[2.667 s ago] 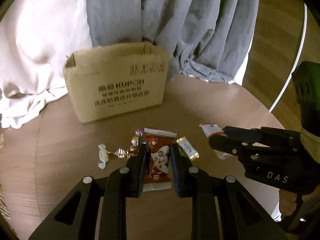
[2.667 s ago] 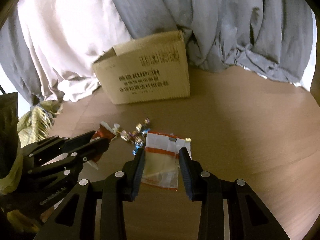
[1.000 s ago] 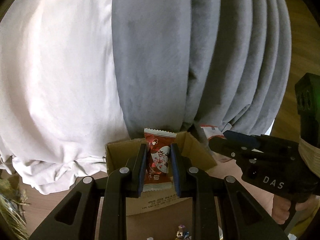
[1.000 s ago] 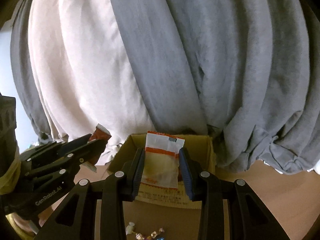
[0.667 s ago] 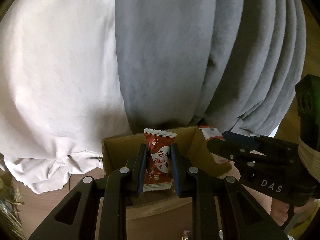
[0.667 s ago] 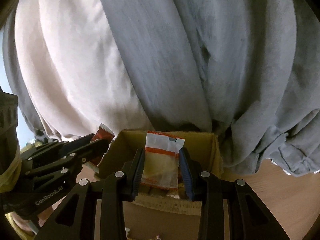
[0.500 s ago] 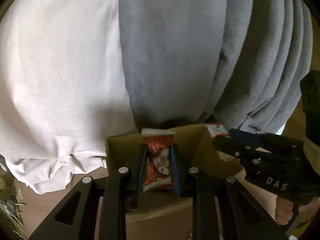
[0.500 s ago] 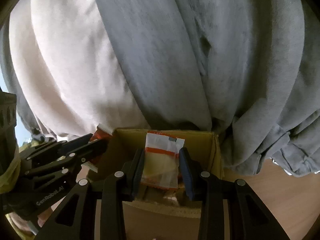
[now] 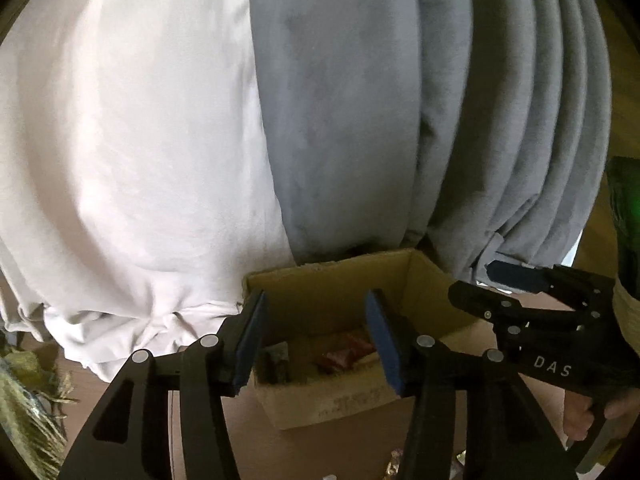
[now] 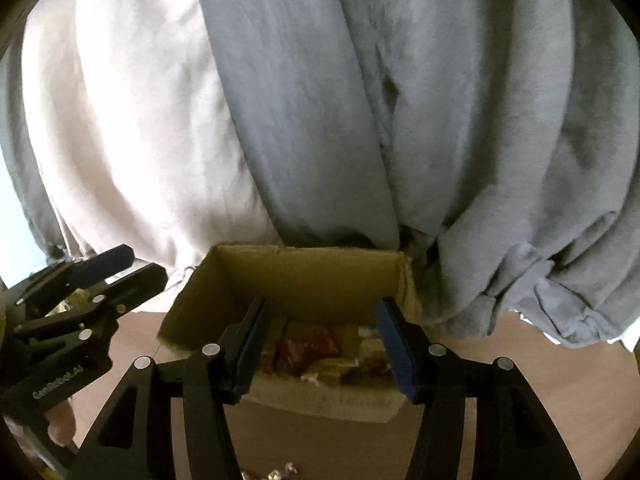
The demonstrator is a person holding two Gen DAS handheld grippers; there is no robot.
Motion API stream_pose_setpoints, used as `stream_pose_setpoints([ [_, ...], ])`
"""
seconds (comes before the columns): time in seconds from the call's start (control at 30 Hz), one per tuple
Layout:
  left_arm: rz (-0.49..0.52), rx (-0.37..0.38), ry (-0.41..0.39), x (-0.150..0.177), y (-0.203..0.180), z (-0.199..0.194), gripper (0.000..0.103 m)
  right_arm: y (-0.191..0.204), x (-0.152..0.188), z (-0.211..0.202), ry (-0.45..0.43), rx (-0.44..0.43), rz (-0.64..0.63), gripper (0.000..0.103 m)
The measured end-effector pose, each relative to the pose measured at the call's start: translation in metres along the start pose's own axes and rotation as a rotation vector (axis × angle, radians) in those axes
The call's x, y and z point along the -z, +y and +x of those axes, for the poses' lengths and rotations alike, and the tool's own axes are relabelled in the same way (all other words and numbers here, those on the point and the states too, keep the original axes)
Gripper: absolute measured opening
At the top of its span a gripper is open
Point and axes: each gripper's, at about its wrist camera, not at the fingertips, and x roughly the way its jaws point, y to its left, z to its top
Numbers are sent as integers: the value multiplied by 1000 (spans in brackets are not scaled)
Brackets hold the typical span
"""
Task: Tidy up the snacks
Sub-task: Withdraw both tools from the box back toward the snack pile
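Sitting on the brown table [image 10: 560, 380], the cardboard box [image 9: 332, 280] has its open top facing up and its long side running left to right. On the left, the left gripper [image 9: 316, 336] hangs over the box with its fingers spread wide and nothing between them. Down inside lies a red snack packet [image 10: 306, 346] among other wrappers, too blurry to tell apart. On the right, the right gripper [image 10: 330, 340] hangs over the box too, fingers wide apart and empty. Grey and white curtains [image 10: 320, 120] hang behind.
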Motion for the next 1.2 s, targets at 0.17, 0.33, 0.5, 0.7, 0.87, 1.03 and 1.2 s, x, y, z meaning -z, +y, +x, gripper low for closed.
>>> stream_pose_setpoints([
  [0.17, 21, 5, -33, 13, -13, -29, 51, 4, 17, -31, -43, 21, -29, 56],
  [0.33, 10, 49, -22, 31, -22, -46, 51, 3, 38, -58, -56, 21, -27, 56],
  [0.5, 28, 68, 9, 54, -35, -55, 51, 0, 61, -75, -43, 30, -26, 56],
  [0.7, 61, 98, 52, 89, -51, -58, 51, -6, 92, -83, -7, 59, -21, 56],
  [0.87, 80, 117, 77, 113, -60, -58, 51, -12, 117, -83, 46, 55, 3, 56],
  [1.03, 94, 147, 108, 133, -67, -52, 51, -17, 142, -77, 115, 55, 25, 56],
  [1.2, 95, 169, 171, 152, -73, -36, 49, -23, 165, -65, 193, 48, 54, 56],
])
